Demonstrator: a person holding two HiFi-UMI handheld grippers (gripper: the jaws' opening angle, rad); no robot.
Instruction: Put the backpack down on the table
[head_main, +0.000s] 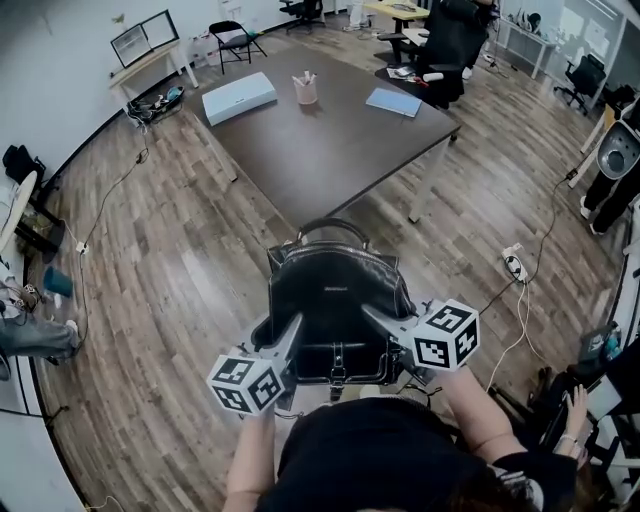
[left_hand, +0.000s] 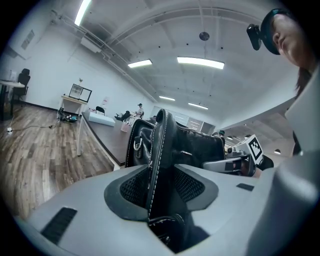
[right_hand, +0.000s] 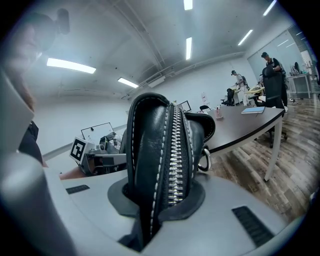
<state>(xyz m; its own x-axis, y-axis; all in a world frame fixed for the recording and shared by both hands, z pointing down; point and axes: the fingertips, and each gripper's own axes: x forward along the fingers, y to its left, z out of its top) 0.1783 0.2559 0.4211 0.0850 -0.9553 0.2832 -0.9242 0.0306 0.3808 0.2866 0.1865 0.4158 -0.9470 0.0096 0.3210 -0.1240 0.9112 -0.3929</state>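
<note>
Gripping the backpack (head_main: 335, 300) by its 2 sides (jaws clenched on leather), the left gripper (head_main: 296, 326) and right gripper (head_main: 371, 313) hold it short of the table (head_main: 330, 150).

Backpack (head_main: 335, 300): left gripper (head_main: 296, 325) clamps its 9 o'clock side, right gripper (head_main: 372, 314) its 3 o'clock side. Table (head_main: 330, 160) at 12 o'clock carries box (head_main: 239, 97), cup (head_main: 306, 90), notebook (head_main: 393, 101).

Glossy black leather-look backpack (head_main: 335, 300) with pale stitching and metal zip (right_hand: 176, 165); dark, smooth, matt worktop (head_main: 330, 140); wood-grain plank floor (head_main: 170, 230), low sheen; left claw (left_hand: 162, 186) and right claw (right_hand: 160, 196) in matt grey plastic, with dark mesh-textured pads (left_hand: 131, 189).
</note>
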